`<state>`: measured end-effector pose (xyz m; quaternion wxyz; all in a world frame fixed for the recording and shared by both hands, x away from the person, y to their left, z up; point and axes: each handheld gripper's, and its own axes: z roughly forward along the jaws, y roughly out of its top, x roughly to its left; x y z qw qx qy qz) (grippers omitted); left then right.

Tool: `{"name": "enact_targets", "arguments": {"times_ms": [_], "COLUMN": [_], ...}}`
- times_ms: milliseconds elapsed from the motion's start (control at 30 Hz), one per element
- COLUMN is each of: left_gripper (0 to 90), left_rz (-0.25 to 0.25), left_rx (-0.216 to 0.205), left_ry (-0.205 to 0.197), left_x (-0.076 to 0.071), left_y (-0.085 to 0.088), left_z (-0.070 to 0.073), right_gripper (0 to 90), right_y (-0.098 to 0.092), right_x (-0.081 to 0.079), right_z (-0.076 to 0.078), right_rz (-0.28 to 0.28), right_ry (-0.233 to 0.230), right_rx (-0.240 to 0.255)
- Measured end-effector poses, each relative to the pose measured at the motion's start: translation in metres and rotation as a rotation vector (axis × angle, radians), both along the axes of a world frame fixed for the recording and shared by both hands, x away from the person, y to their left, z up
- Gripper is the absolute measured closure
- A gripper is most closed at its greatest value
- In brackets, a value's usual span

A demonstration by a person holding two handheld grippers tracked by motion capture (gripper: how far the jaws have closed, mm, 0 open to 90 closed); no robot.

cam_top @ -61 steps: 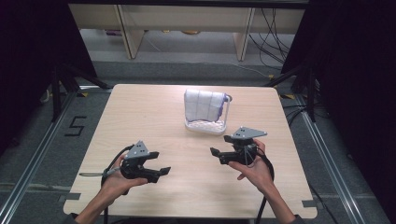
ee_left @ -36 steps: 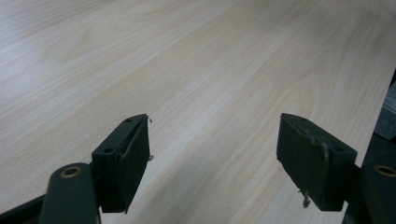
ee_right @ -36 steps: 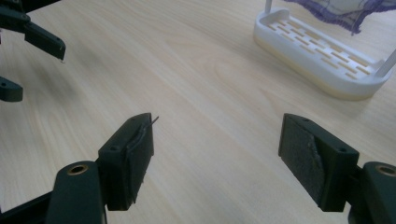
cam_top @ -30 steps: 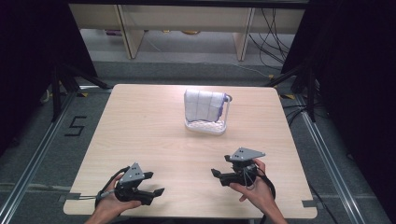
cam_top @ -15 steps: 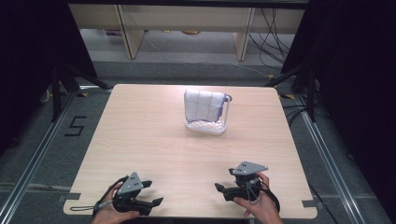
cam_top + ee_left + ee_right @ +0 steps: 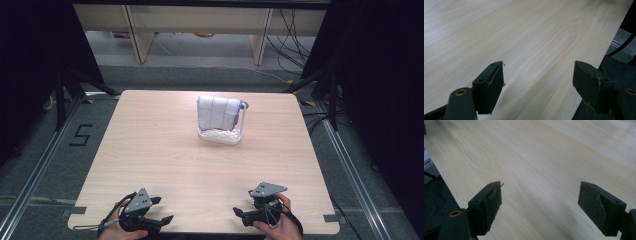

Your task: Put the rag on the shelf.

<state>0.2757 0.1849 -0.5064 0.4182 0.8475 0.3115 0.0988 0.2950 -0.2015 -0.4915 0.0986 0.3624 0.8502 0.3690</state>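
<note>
Fingers point(image 6: 485, 207) spread wide, gripping nothing (right gripper point(image 6: 244, 216) just opened further, left gripper point(image 6: 164, 209) likewise gaping). Pulled back to six o'clock, well apart from white quilted cloth point(image 6: 217, 112) draped over white wire rack point(image 6: 220, 135) at twelve. Looks finished.

hands point(image 6: 280, 231) and forearms: cut off by the high view's bottom edge | towel point(image 6: 218, 113): hides most of the rack point(image 6: 220, 135) behind it | rack's base holes: too small to tell | shelf items beyond the worktop point(image 6: 150, 150): too small, blurred | room sides: too dark to read
</note>
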Motion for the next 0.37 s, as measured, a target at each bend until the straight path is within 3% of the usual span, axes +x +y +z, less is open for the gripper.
{"name": "enact_targets", "arguments": {"times_ms": [33, 67, 167, 200, 267, 300, 367], "left_gripper": [24.6, 24.6, 24.6, 24.6, 24.6, 24.6, 24.5], "left_rz": [0.0, 0.006, 0.007, 0.02, 0.023, 0.012, 0.027], "left_rx": [0.0, -0.028, -0.03, -0.034, -0.04, -0.016, -0.038], "left_ry": [0.0, 0.004, 0.004, 0.021, 0.01, 0.011, 0.01], "left_x": [0.0, -0.0006, -0.0006, -0.0008, -0.0004, 0.0006, 0.0007], "left_y": [0.0, -0.0017, -0.0018, -0.0017, -0.002, 0.0, -0.0012], "left_z": [0.0, -0.0009, -0.001, -0.0013, -0.0024, -0.002, -0.0036], "right_gripper": [19.9, 19.7, 19.6, 19.7, 19.7, 19.7, 19.7], "right_y": [0.0, 0.0007, 0.0014, 0.0018, 0.002, 0.0024, 0.0027], "right_x": [0.0, -0.0004, -0.0004, -0.0008, -0.0001, -0.0004, -0.001], "right_z": [0.0, -0.0003, 0.0, 0.0, -0.0005, -0.0006, -0.0003], "right_rz": [0.0, -0.005, -0.002, -0.008, 0.003, -0.002, -0.015], "right_ry": [0.0, 0.001, 0.009, 0.012, 0.008, 0.017, 0.024], "right_rx": [0.0, -0.003, -0.001, -0.006, -0.006, -0.009, -0.013]}}
